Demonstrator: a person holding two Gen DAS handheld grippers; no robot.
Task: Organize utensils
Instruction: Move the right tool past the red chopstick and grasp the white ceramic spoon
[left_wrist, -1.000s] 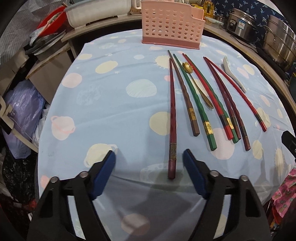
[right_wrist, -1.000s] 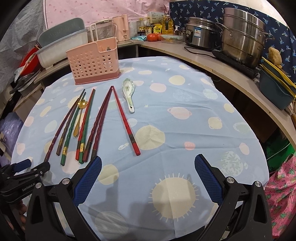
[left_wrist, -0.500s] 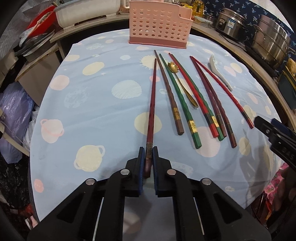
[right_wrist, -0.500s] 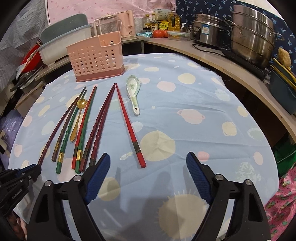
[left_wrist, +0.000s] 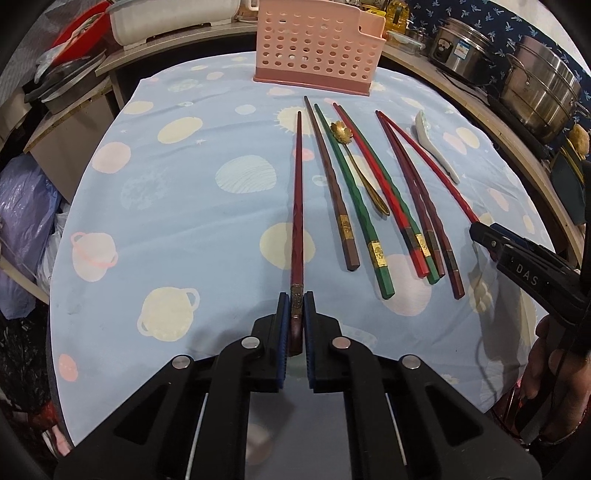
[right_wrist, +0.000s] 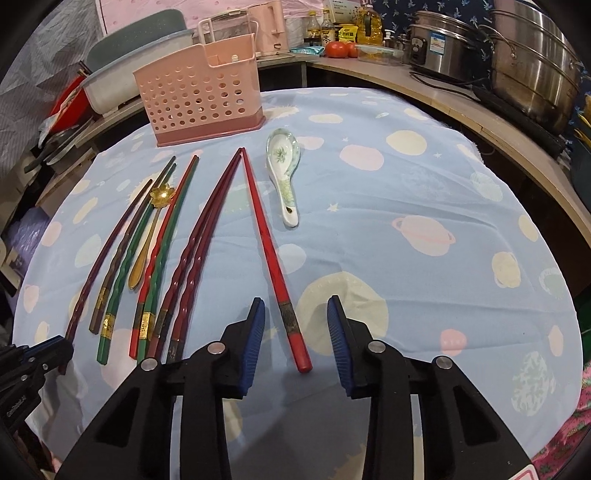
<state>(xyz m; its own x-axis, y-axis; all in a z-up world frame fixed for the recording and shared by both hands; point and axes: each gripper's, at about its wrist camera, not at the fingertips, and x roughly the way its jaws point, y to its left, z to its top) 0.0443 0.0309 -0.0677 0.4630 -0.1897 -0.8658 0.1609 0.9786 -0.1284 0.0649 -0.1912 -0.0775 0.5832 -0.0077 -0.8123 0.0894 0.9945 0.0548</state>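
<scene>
Pinching the butt of the dark maroon chopstick (left_wrist: 297, 221), my left gripper (left_wrist: 295, 314) has its blue pads pressed tight against the gold-banded end; a second ago those jaws stood wide around it, so the grasp has only just been made. The stick seems not to have left the cloth yet, its tip pointing towards the pink utensil holder (left_wrist: 320, 48) at the far edge of the table.

My right gripper (right_wrist: 295, 325) has dropped in over the bright red chopstick (right_wrist: 271, 258) and its jaws have just been closing: the thick end of that stick now lies between the pads, but there is a clear gap on both sides, so nothing is held there yet.

Outward from the tongs, the rest of the row lies untouched on the planet-print tablecloth (left_wrist: 184, 206): a brown chopstick (left_wrist: 331, 184), a green chopstick (left_wrist: 354, 199), the gold spoon (left_wrist: 360, 166) lying between the sticks, a red-and-green pair, two dark red ones, and the white ceramic spoon (right_wrist: 284, 173) just beside the bright red stick's far half.

For the task, I judge this the very start of sorting: one stick secured, a second about to be gripped, and the holder, as far as I can see into it, not yet holding any of these. Next comes finishing the right-hand squeeze, then lifting both towards the holder.
</scene>
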